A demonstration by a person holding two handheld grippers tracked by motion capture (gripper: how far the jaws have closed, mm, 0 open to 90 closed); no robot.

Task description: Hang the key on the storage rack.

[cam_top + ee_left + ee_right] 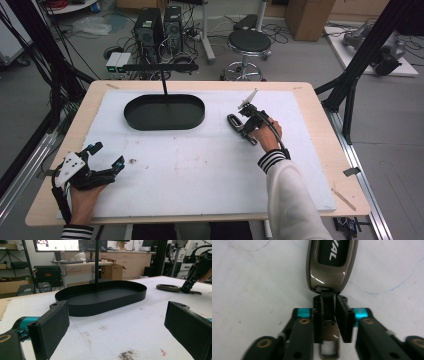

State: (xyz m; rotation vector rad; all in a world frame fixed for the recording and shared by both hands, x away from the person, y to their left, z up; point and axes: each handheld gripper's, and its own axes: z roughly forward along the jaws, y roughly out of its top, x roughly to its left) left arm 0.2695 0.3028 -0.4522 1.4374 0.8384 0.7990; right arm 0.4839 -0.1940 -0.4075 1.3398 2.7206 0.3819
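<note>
Now the right gripper (329,302) is clamped on the metal tab of the car key fob (331,262), which lies on the white desk (200,160) right of the black oval tray (164,112). Lift straight up, keeping the narrow tab centred between the pads. The left gripper (107,156) rests open.

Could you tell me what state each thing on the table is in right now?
Key fob: lying flat on the white mat, gripped at its loop end.
Right gripper: shut on the key fob's loop.
Left gripper: open, nothing between its pads, resting near the table's front edge.
Black oval tray: empty, upright post at its middle.
</note>
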